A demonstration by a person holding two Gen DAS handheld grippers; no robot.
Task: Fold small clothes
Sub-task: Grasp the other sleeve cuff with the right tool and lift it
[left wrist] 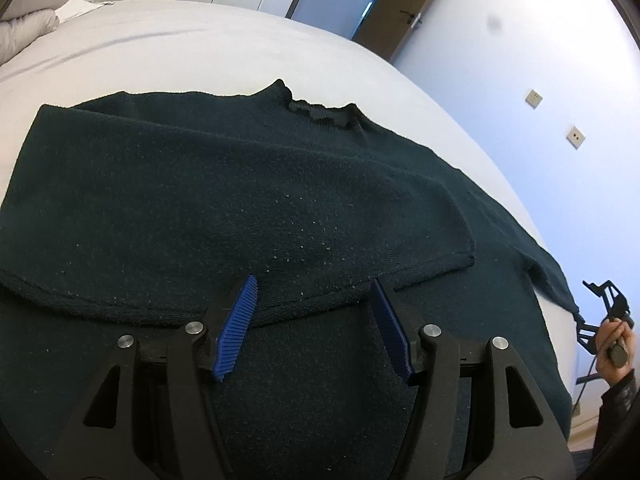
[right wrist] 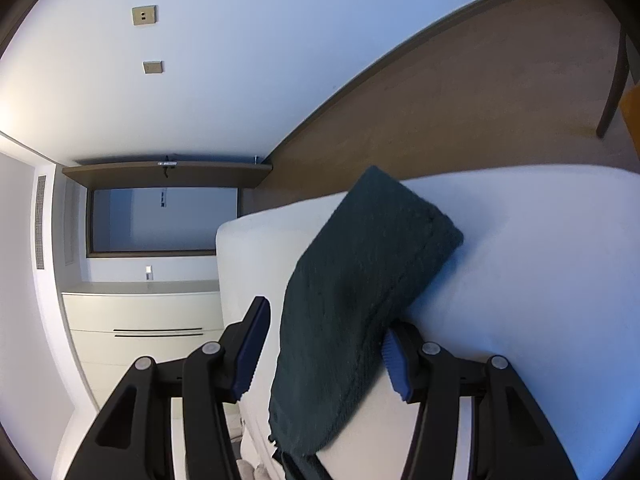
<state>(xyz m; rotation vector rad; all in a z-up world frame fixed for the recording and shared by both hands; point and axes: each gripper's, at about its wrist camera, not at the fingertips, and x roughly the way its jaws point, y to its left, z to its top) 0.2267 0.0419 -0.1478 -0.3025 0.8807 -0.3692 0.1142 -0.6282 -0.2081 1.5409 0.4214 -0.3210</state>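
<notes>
Left wrist view: the dark green sweater is spread on the white bed, under the half-open, empty left claw. The right claw is parted around the sleeve, unpinched.

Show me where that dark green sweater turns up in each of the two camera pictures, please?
Left wrist view: the dark green sweater fills the middle, spread flat on the white bed, one sleeve folded across its body.
Right wrist view: only its other sleeve shows, in the lower centre, hanging over the bed's edge between the open tongs.
Shared landmark: the two beige wall plates.
</notes>
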